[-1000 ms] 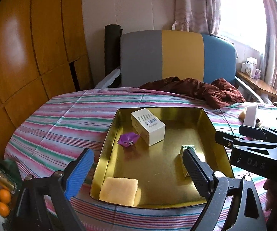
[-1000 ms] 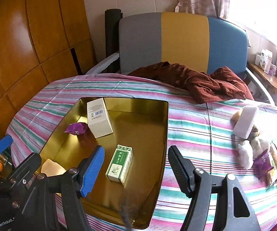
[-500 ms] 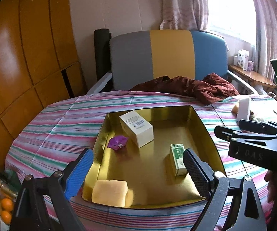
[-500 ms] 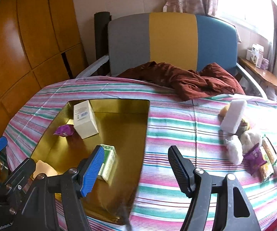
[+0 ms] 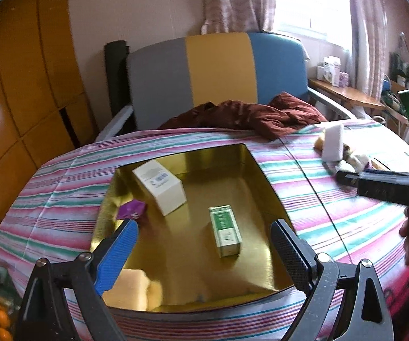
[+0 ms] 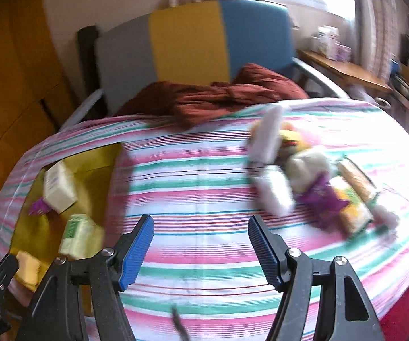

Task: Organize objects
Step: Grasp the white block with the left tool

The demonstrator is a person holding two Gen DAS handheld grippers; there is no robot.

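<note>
Left wrist view showed us the left gripper [image 5: 201,241] with its jaws wide apart and nothing between them, held over the near part of the gold tray [image 5: 264,176] on the striped tablecloth [image 5: 318,199]. Inside the tray we saw a white box [image 5: 159,184], a green box [image 5: 224,230] lying flat, a purple wrapper [image 5: 132,210] and a yellow sponge [image 5: 132,287] at the near edge. In the right wrist view, which was blurred, our right gripper [image 6: 200,244] also stood spread and empty above bare cloth, with the tray to its left and a loose pile of snacks and toys [image 6: 304,179] on the cloth ahead to its right. A dark red cloth [image 6: 213,99] lay at the far table edge.
</note>
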